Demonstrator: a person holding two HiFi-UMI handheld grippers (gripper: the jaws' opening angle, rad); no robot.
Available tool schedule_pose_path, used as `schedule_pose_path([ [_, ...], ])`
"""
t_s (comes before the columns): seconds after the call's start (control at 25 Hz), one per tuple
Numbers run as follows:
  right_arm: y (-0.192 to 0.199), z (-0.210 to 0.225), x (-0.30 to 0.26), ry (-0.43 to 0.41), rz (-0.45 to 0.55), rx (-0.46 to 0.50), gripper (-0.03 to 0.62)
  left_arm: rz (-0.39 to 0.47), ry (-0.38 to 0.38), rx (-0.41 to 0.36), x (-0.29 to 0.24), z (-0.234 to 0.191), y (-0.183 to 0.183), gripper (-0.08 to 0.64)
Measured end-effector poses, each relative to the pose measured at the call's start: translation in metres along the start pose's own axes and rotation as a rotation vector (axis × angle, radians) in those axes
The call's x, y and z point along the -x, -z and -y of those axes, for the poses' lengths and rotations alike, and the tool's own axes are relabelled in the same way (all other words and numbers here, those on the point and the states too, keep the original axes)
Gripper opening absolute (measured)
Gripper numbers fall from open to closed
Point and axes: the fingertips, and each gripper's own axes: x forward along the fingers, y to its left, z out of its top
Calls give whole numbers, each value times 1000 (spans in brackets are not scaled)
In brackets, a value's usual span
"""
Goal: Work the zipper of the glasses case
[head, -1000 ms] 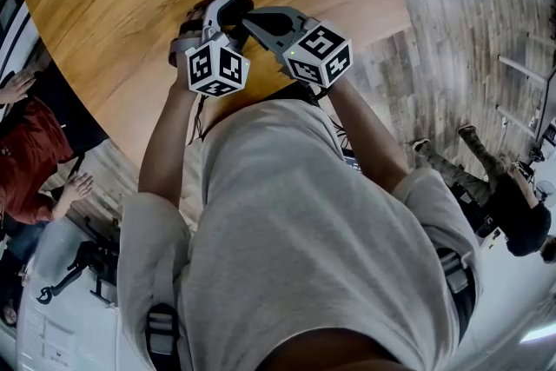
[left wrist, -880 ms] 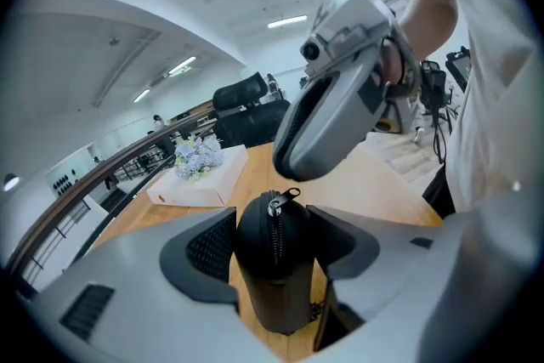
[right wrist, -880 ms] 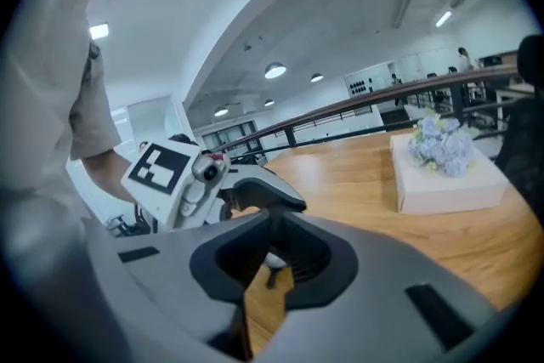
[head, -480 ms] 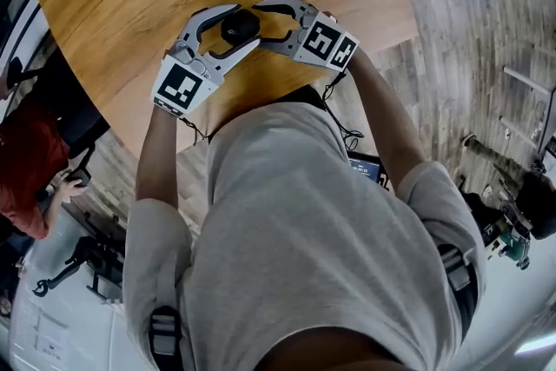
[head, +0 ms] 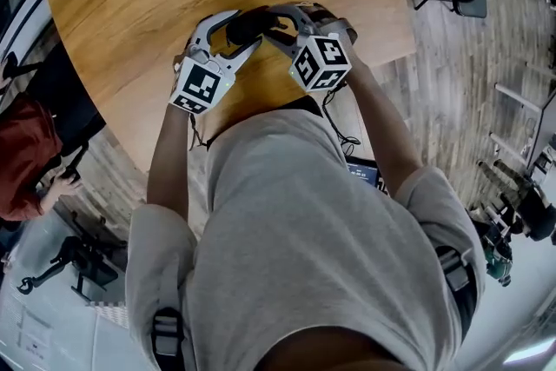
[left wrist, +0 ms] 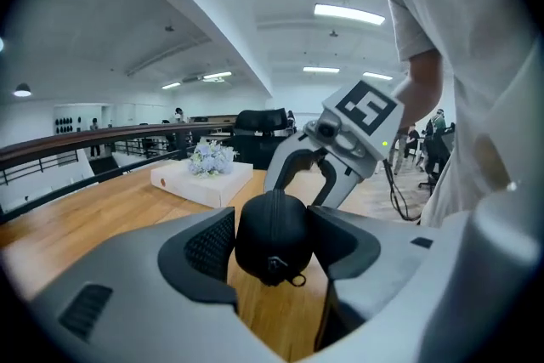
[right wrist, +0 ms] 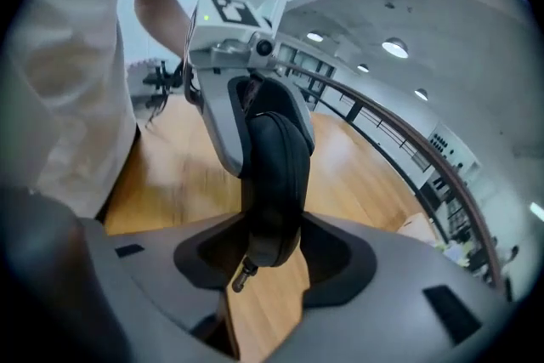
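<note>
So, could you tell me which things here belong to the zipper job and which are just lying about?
For the job: glasses case, clamped in the left gripper; its zipper pull; right gripper, whose jaws have just been closing round the case's end without gripping yet.
Lying about: white box with flowers, on the wooden table.

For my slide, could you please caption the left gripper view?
Left gripper clamps the black glasses case over the wooden table.

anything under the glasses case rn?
Only bare wooden table shows under the glasses case, held in the left gripper; its zipper pull dangles below. The gripper's body covers the table either side.
</note>
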Motion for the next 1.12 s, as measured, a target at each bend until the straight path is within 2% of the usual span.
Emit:
schedule_pose_path([
  [0.12, 27, 8, -13, 72, -196, 137, 204, -52, -36, -21, -23, -5, 23, 268],
  [0.2, 38, 10, -22, 106, -287, 177, 204, -79, -36, -26, -33, -8, 36, 270],
  [0.32, 42, 12, -30, 154, -366, 199, 206, -122, -40, -23, -40, -17, 53, 269],
  [0.52, 41, 3, -42, 185, -383, 69, 196, -216, -91, 16, -39, -32, 88, 252],
  [0.76, 40, 2, -42, 262, -353, 13, 200, -210, -138, 69, -35, -35, 94, 253],
  [0.84, 37, 2, -37, 284, -311, -69, 216, -198, -170, 128, -26, -36, 95, 253],
  [0.96, 37, 5, -25, 334, -208, -292, 219, -173, -204, 219, -13, -33, 93, 253],
  [1.12, 37, -6, -6, 367, -69, -577, 213, -183, -265, 331, 2, -12, 103, 251],
])
